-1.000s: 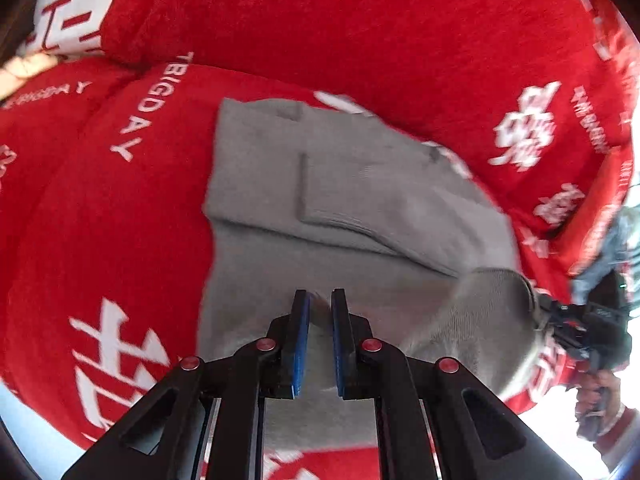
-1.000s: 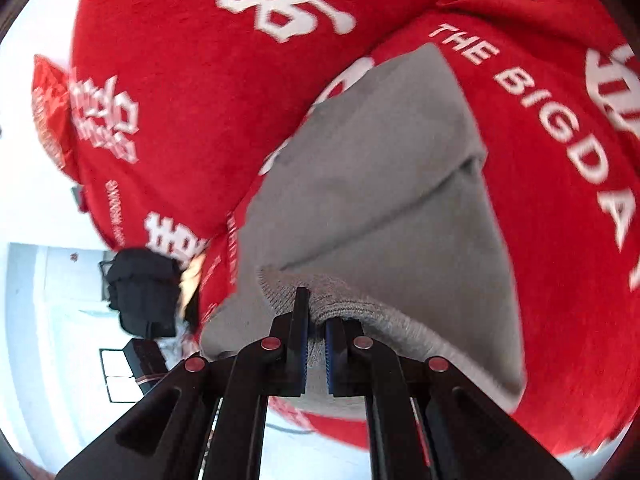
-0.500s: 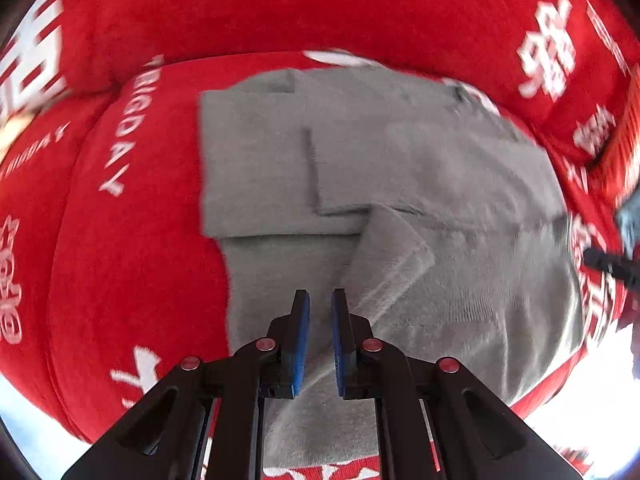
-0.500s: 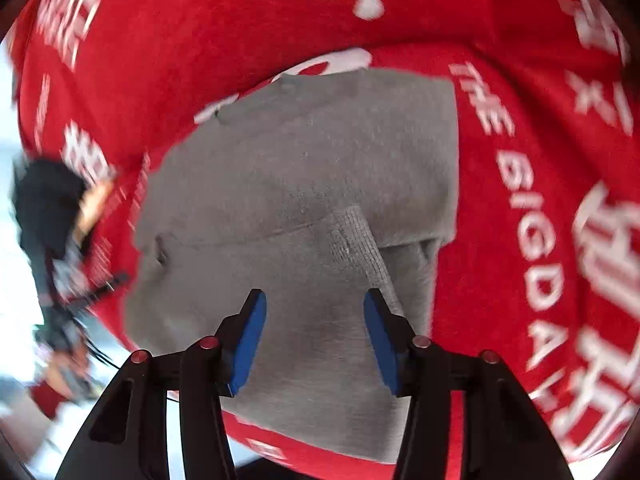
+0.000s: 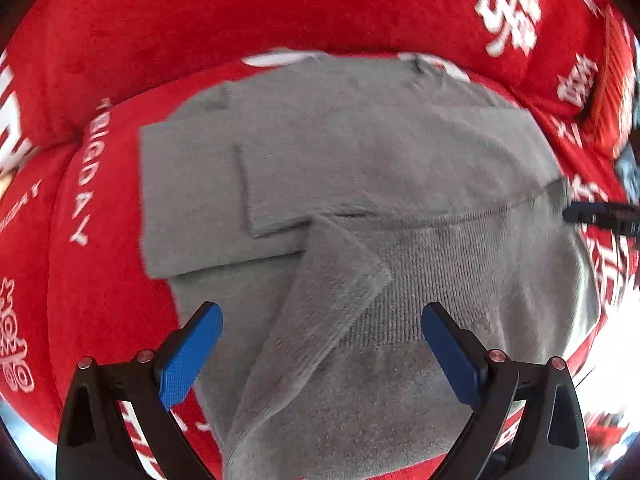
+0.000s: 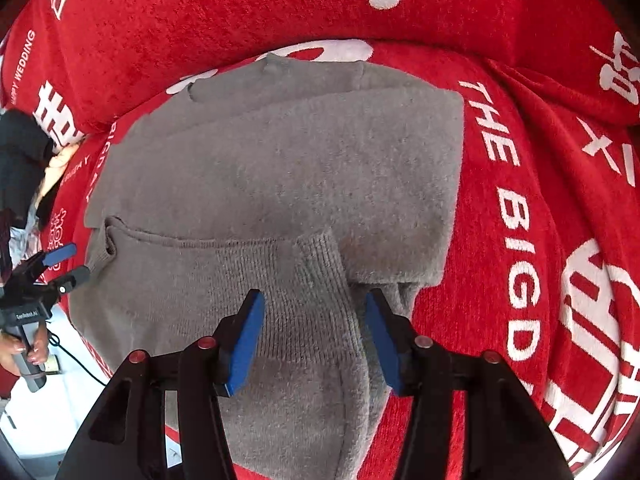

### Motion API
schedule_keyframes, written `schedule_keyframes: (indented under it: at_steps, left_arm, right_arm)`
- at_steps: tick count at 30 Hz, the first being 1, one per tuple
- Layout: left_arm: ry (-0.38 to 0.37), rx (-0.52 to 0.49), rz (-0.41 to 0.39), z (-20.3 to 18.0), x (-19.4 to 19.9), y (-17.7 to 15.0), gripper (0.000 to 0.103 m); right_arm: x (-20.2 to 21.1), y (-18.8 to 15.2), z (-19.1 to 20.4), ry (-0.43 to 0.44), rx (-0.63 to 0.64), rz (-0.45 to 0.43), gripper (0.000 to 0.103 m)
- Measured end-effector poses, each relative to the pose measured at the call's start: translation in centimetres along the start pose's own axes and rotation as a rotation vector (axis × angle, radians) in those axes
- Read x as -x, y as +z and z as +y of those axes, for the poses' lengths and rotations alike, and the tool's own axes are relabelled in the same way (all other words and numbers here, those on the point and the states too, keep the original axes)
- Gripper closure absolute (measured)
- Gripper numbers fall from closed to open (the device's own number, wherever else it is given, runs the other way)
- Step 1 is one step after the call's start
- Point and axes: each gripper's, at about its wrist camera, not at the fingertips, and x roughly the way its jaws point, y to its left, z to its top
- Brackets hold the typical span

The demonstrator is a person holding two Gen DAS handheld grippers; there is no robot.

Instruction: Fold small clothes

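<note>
A small grey knit sweater (image 5: 360, 168) lies flat on a red cover, its sides folded in over the body, one sleeve with a ribbed cuff (image 5: 336, 280) lying diagonally across the lower part. My left gripper (image 5: 320, 344) is open and empty, just above the sweater's lower half. In the right wrist view the same sweater (image 6: 280, 168) fills the middle, and my right gripper (image 6: 316, 332) is open and empty above the cuff (image 6: 320, 264). The left gripper also shows at the left edge of that view (image 6: 60, 264).
The red cover with white lettering (image 6: 508, 184) drapes a sofa seat and the back cushions (image 5: 240, 12). A white floor (image 6: 48, 412) lies beyond the seat's front edge. A dark object (image 6: 20, 160) sits at the far left.
My right gripper let go of the sweater's edge and opened. My left gripper then opened wide. Both drew back, and the sleeve now lies across the sweater's lower part.
</note>
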Motion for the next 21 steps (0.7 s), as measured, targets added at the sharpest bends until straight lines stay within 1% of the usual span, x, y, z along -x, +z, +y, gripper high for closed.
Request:
schedule_keyframes:
  at_steps: [2, 3, 4, 5, 6, 7, 8, 9, 10, 11, 13, 17, 19, 21]
  left_arm:
    - [0.006, -0.027, 0.021, -0.5, -1.2, 0.2, 0.004]
    - [0.019, -0.040, 0.023, -0.8, -1.6, 0.3, 0.007]
    - [0.047, -0.059, 0.023, -1.1, -2.1, 0.4, 0.022]
    - [0.057, -0.070, 0.028, -1.2, -2.4, 0.4, 0.029]
    - [0.027, -0.067, 0.023, -1.3, -2.4, 0.5, 0.044]
    - [-0.013, -0.051, -0.002, -1.2, -1.9, 0.6, 0.075]
    - [-0.034, -0.043, -0.009, -1.1, -1.6, 0.7, 0.090]
    - [-0.049, -0.030, -0.010, -0.9, -1.1, 0.8, 0.092]
    - [-0.077, -0.004, -0.028, -0.5, -0.4, 0.9, 0.092]
    - [-0.110, 0.022, -0.042, -0.1, 0.4, 0.9, 0.092]
    - [-0.160, 0.072, -0.070, 0.9, 2.4, 1.1, 0.092]
    - [-0.203, 0.144, -0.149, 2.4, 5.8, 2.3, 0.092]
    - [-0.231, 0.186, -0.195, 3.3, 7.0, 3.8, 0.092]
    - [-0.237, 0.207, -0.230, 4.0, 7.5, 5.5, 0.092]
  right_arm:
    - [-0.2, 0.1, -0.2, 0.002, -0.003, 0.002, 0.046]
    - [-0.3, 0.2, -0.4, 0.011, -0.009, 0.002, 0.046]
    - [-0.5, 0.3, -0.5, 0.015, -0.014, 0.003, 0.046]
    - [-0.6, 0.4, -0.6, 0.024, -0.019, 0.004, 0.046]
    - [-1.1, 0.5, -0.8, 0.042, -0.030, 0.010, 0.046]
    - [-1.4, 0.6, -0.9, 0.058, -0.038, 0.017, 0.046]
    - [-1.7, 0.6, -0.9, 0.076, -0.045, 0.024, 0.048]
    - [-2.0, 0.7, -0.7, 0.083, -0.040, 0.031, 0.069]
    - [-2.0, 0.6, -0.4, 0.075, -0.025, 0.031, 0.093]
    - [-1.9, 0.6, -0.1, 0.072, -0.008, 0.035, 0.096]
    - [-0.8, 0.3, 0.8, 0.057, 0.016, 0.005, 0.096]
    - [2.9, 0.4, 2.0, 0.030, 0.053, -0.078, 0.096]
    - [5.1, 1.3, 2.7, 0.019, 0.083, -0.130, 0.096]
    - [7.1, 2.9, 2.9, 0.027, 0.088, -0.180, 0.096]
